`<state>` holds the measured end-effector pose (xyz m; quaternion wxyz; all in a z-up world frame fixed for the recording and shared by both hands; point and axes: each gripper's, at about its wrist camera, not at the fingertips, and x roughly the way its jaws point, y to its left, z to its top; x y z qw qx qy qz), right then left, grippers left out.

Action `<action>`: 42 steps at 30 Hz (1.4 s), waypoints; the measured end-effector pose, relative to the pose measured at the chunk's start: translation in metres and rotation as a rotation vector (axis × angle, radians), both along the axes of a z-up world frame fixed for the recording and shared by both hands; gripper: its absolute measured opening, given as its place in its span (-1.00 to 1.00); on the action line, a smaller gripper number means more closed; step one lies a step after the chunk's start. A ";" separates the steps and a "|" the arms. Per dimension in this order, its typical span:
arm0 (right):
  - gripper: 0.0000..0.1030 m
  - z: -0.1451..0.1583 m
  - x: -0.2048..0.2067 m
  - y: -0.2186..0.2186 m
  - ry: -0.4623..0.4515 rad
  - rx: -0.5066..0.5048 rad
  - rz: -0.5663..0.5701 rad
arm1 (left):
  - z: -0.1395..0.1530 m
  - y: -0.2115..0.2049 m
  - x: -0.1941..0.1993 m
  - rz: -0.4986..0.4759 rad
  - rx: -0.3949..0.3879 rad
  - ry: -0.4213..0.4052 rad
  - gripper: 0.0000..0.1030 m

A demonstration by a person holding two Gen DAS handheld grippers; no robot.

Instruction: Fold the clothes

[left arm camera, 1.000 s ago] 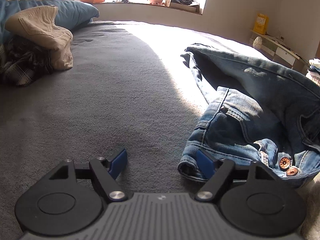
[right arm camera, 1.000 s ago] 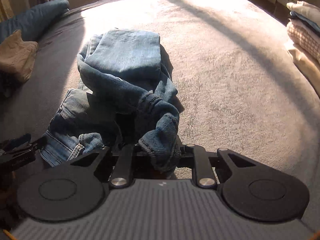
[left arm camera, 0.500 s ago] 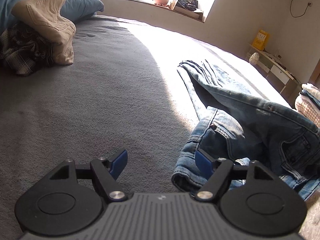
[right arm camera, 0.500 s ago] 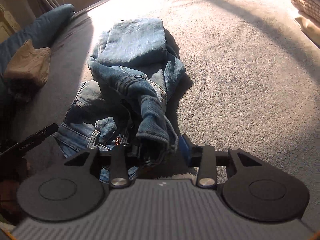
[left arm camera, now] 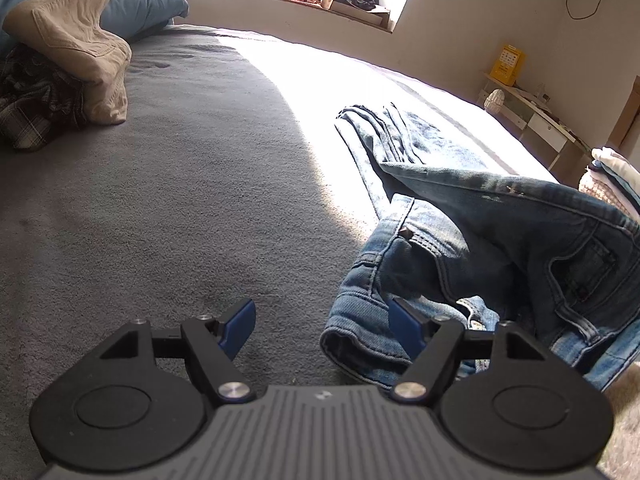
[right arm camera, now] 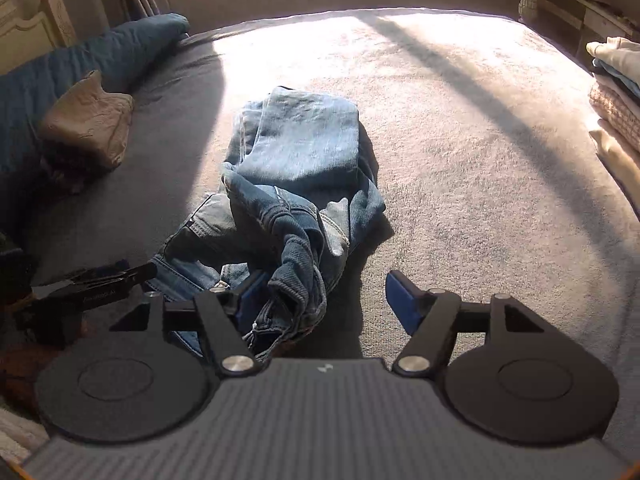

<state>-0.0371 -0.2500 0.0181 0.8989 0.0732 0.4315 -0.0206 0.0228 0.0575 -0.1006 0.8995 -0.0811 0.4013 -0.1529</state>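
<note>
A pair of blue jeans [left arm camera: 492,236] lies crumpled on the grey bed [left arm camera: 192,184], legs stretched toward the far side. My left gripper [left arm camera: 322,322] is open and empty, low over the bed, with the waistband's folded edge between its blue pads. In the right wrist view the jeans [right arm camera: 296,168] lie bunched, and my right gripper [right arm camera: 324,294] is open with a fold of denim [right arm camera: 298,288] lying loose against its left pad [right arm camera: 252,292]. The left gripper's finger [right arm camera: 96,284] shows at the left edge.
A beige garment [left arm camera: 76,48] and a dark plaid one [left arm camera: 32,108] lie heaped at the far left by a blue pillow [left arm camera: 136,0]. A stack of folded clothes [right arm camera: 616,96] sits at the right. A low cabinet [left arm camera: 532,116] stands by the far wall.
My right gripper has opened and let go of the denim fold it held. The fold now slumps on the bed. My left gripper stays open and has shifted slightly.
</note>
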 end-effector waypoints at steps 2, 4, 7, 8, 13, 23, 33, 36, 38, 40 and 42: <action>0.37 0.010 0.006 0.003 -0.032 -0.008 0.025 | -0.002 -0.005 0.001 0.001 0.031 -0.003 0.36; 0.46 0.017 0.020 0.009 -0.061 -0.022 0.064 | -0.004 -0.008 0.003 0.003 0.041 -0.004 0.33; 0.52 0.020 0.051 0.025 -0.084 -0.062 0.139 | -0.004 -0.012 0.005 0.002 0.037 -0.009 0.26; 0.57 0.019 0.064 0.032 -0.090 -0.079 0.176 | -0.004 -0.014 0.006 0.000 0.041 -0.012 0.25; 0.64 -0.002 0.149 0.078 -0.051 -0.171 0.362 | -0.008 -0.022 0.008 -0.011 0.079 -0.015 0.17; 0.66 -0.098 0.280 0.113 0.220 -0.414 0.447 | -0.016 -0.021 0.015 -0.026 0.071 0.001 0.19; 0.43 -0.103 0.277 0.079 0.214 -0.344 0.355 | -0.019 -0.026 0.022 -0.056 0.102 -0.013 0.21; 0.59 -0.094 0.270 0.096 0.209 -0.328 0.419 | -0.020 -0.026 0.022 -0.056 0.102 -0.014 0.22; 0.64 -0.095 0.266 0.109 0.233 -0.353 0.491 | -0.019 -0.027 0.021 -0.056 0.104 -0.014 0.22; 0.64 -0.101 0.258 0.118 0.267 -0.410 0.556 | -0.019 -0.027 0.021 -0.056 0.109 -0.015 0.22; 0.64 -0.110 0.251 0.121 0.295 -0.481 0.592 | -0.019 -0.027 0.021 -0.057 0.115 -0.018 0.22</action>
